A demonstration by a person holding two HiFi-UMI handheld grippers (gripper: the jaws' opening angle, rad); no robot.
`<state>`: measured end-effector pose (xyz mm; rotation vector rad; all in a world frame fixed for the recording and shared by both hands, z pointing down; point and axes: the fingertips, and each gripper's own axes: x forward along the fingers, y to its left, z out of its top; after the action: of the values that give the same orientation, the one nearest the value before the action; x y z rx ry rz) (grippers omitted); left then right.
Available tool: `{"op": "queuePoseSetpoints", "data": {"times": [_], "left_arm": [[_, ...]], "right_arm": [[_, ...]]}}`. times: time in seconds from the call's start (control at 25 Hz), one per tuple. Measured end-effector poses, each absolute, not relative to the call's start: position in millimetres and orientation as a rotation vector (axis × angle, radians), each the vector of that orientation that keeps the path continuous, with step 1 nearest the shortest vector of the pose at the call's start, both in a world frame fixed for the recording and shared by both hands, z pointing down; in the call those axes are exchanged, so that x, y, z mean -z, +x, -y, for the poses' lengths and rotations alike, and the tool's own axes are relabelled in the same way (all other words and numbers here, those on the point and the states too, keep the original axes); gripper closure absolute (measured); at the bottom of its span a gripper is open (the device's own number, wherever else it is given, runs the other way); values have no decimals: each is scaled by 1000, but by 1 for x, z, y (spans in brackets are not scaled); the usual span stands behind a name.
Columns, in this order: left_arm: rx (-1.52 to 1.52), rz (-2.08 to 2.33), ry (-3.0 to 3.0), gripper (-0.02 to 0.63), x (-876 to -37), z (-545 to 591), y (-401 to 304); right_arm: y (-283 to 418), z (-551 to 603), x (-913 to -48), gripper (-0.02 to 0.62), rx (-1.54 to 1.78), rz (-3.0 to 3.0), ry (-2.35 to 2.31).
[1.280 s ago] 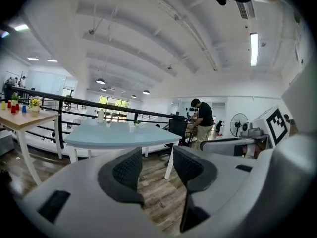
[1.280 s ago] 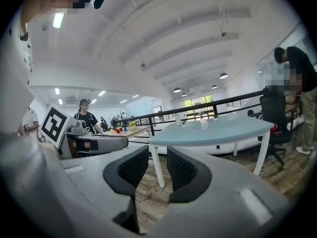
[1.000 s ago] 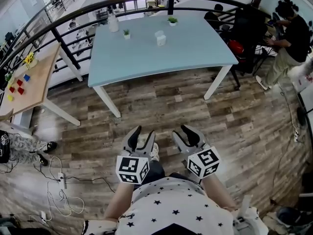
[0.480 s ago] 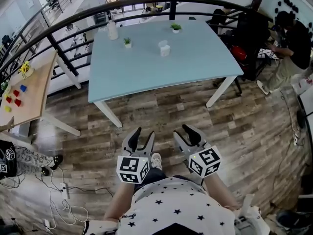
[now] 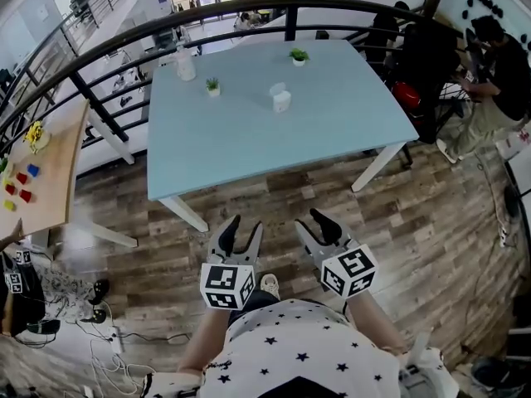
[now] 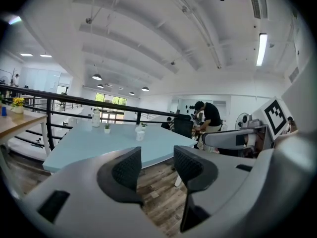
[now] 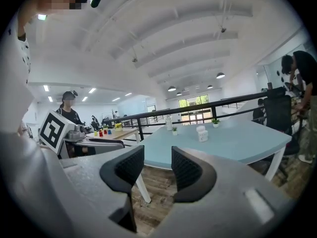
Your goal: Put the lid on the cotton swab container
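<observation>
The small white cotton swab container (image 5: pixel 281 100) stands near the middle of the light blue table (image 5: pixel 249 139), with a pale lid-like piece (image 5: pixel 276 89) just behind it. It shows far off in the left gripper view (image 6: pixel 140 135) and the right gripper view (image 7: pixel 202 135). Both grippers are held close to my body, over the wooden floor and well short of the table. My left gripper (image 5: pixel 245 226) is open with nothing between its jaws (image 6: pixel 157 165). My right gripper (image 5: pixel 311 222) is open and empty too (image 7: pixel 157 165).
Two tiny potted plants (image 5: pixel 213 86) (image 5: pixel 299 55) and a white bottle (image 5: pixel 185 63) stand on the table's far side. A black railing (image 5: pixel 108 56) curves behind it. A wooden table with coloured blocks (image 5: pixel 21 181) is at the left, cables (image 5: pixel 50 305) on the floor, a person (image 5: pixel 498 65) at the right.
The blue table has come a little nearer and lower in the head view as I step towards it. Both grippers keep their place in front of my body.
</observation>
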<state>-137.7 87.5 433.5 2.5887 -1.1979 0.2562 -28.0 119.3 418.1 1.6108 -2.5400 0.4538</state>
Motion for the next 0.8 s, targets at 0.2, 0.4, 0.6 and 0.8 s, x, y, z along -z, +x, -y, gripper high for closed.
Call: {"op": "queuePoseSetpoints", "data": {"times": [0.2, 0.4, 0.6, 0.8], "left_arm": [[-262, 1190, 2592, 422, -433, -49, -136], [-269, 1186, 2597, 422, -437, -21, -135], [-271, 1183, 2591, 422, -437, -3, -134], [-279, 1179, 2598, 422, -440, 9, -132]], "right_arm": [[-30, -78, -417, 440, -443, 2542, 1615], [-32, -48, -420, 440, -439, 2546, 1615], [-32, -30, -418, 440, -448, 2551, 1629], [-28, -21, -420, 440, -459, 2556, 1644]]}}
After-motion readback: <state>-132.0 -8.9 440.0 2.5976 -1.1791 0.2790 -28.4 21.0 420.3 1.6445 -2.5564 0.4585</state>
